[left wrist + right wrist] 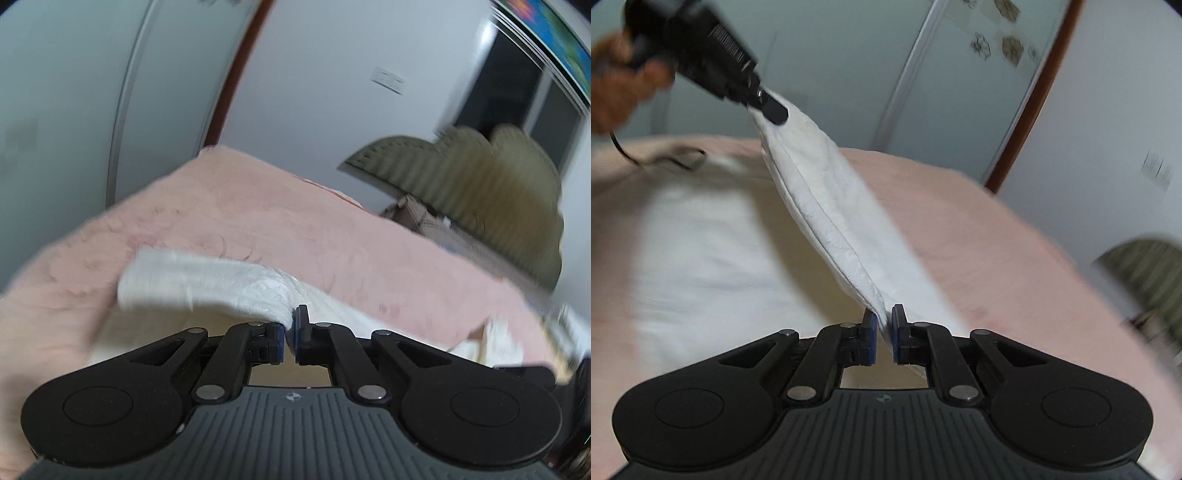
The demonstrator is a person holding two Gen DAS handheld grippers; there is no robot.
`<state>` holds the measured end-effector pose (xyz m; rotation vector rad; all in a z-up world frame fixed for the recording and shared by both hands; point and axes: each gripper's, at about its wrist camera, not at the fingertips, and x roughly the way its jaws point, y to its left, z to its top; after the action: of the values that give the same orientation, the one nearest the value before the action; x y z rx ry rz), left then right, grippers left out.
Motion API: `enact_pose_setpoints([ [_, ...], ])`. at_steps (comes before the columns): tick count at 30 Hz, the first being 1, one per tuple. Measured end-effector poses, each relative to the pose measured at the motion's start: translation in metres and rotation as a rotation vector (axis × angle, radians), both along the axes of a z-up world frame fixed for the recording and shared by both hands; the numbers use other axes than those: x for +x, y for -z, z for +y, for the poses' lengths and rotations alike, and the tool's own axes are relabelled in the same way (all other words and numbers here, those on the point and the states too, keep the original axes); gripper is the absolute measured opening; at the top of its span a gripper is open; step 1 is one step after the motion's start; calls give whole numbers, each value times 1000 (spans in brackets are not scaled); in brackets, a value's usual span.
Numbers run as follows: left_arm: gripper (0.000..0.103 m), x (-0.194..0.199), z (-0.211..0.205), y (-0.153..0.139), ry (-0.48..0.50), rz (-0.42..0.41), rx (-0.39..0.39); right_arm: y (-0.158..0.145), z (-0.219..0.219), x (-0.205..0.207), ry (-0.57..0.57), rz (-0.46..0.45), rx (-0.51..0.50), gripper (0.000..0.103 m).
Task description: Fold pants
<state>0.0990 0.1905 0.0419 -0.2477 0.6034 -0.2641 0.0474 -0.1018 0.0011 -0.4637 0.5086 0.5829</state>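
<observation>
The pants (827,206) are stretched in the air above the bed (979,236), between the right gripper (883,332) at the near end and the left gripper (772,110) at the far upper left. The rest of the cloth is spread on the bed below, to the left. A cable (624,153) is seen lying on the bed at the far left. Behind the bed a wardrobe (849,74) is placed. In the left wrist view, a headboard (461,177) is set to the right of the bed.
</observation>
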Motion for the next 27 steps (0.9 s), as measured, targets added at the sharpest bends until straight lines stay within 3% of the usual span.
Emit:
enact_pose_setpoints([
  [5, 7, -51, -3, 13, 30, -45, 153, 6, -4, -36, -18, 173, 170, 7],
  [10, 8, -63, 1, 42, 23, 33, 197, 18, 1, -52, 0, 230, 195, 7],
  [17, 11, -66, 6, 56, -7, 51, 207, 23, 3, -58, 11, 228, 199, 7],
  [22, 13, -58, 6, 63, -79, 78, 224, 24, 11, -71, 13, 204, 191, 8],
  [27, 15, -55, 0, 72, -99, 78, 300, 33, 15, -78, 14, 203, 181, 8],
])
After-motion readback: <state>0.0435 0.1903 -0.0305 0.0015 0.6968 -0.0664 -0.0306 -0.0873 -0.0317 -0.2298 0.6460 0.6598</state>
